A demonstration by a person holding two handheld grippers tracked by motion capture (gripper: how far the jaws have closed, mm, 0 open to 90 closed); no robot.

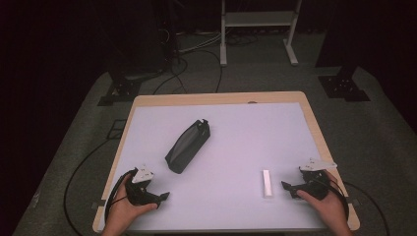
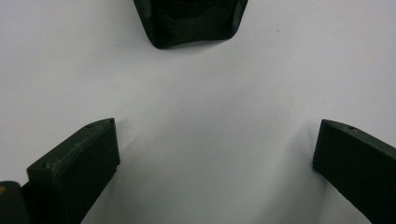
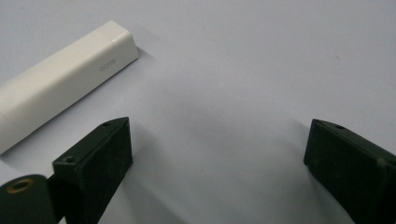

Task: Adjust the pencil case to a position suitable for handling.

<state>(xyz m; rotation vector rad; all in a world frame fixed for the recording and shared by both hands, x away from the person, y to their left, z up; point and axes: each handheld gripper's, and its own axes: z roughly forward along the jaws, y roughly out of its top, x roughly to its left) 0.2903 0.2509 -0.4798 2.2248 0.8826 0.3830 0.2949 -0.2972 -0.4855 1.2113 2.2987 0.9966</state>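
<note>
A dark grey zip pouch (image 1: 188,146) lies slanted on the white table top (image 1: 236,142), left of centre. Its near end (image 2: 189,23) shows at the top of the left gripper view. A small white rectangular bar (image 1: 266,183) lies near the front right; in the right gripper view the bar (image 3: 60,79) sits up and left of the jaws. My left gripper (image 1: 162,197) rests at the front left corner, jaws wide apart with nothing between them (image 2: 215,158). My right gripper (image 1: 289,189) rests at the front right, just right of the bar, also open and empty (image 3: 217,158).
The table has a light wooden rim (image 1: 216,98). Beyond it on the grey floor stand black stand bases (image 1: 120,91) (image 1: 344,86), cables (image 1: 196,64), and a white metal frame (image 1: 258,29). Cables trail off the table's front corners.
</note>
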